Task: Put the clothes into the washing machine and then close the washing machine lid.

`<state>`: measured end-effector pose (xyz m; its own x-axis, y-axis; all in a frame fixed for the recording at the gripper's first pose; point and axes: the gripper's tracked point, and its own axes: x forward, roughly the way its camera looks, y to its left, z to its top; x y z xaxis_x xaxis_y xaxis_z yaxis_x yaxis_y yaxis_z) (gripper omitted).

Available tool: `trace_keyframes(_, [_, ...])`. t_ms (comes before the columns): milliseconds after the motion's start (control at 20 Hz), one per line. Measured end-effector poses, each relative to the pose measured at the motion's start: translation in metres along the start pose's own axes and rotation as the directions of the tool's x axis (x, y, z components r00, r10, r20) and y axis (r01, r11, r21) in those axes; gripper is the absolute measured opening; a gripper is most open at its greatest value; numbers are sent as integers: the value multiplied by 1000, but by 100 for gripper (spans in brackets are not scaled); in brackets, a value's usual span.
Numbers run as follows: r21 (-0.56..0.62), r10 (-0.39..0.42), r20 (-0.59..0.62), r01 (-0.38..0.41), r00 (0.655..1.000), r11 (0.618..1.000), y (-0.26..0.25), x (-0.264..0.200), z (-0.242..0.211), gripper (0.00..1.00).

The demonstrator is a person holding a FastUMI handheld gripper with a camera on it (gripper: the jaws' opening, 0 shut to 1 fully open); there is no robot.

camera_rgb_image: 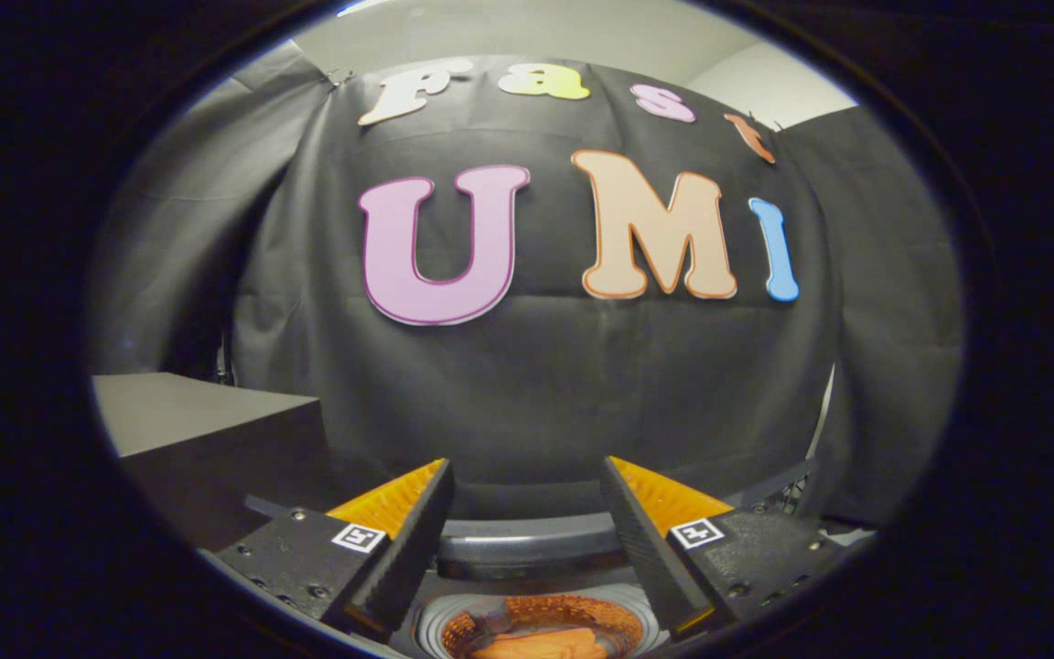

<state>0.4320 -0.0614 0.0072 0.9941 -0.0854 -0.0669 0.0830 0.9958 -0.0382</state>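
My gripper is open, its two orange-and-black fingers spread wide with nothing between them. Below and between the fingers lies the washing machine's round drum opening, with an orange garment inside it. The machine's dark raised lid rim curves just beyond the opening, between the fingers. The gripper hangs above the machine and points at the booth's back wall.
A dark box-like block with a grey top stands to the left of the fingers. Black cloth closes the booth behind and on both sides. A wire rack edge shows beyond the right finger.
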Motion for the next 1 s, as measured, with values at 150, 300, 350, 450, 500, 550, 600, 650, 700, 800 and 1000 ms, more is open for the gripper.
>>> trace_keyframes(150, [31,13,-114,-9,993,999,-3,-5,-42,96])
trace_keyframes(300, [-1,2,-75,-2,997,1000,-6,-11,-40,95])
trace_keyframes(350, [4,3,-67,-3,998,1000,-5,-12,-38,95])
trace_keyframes(450, [25,12,-65,-11,998,1000,-6,-15,-40,95])
trace_keyframes(500, [38,18,-67,-15,998,999,-5,-16,-40,95])
trace_keyframes(550, [40,19,-69,-17,997,999,-6,-16,-41,95])
trace_keyframes(600, [35,15,-70,-13,997,999,-6,-17,-41,95])
trace_keyframes(650, [27,14,-68,-12,998,1000,-6,-18,-40,95])
trace_keyframes(700, [20,12,-68,-10,998,1000,-5,-19,-41,95])
trace_keyframes(800, [10,9,-69,-9,998,1000,-5,-19,-41,95])
trace_keyframes(1000, [14,-11,-55,12,998,1000,-6,-26,-38,95])
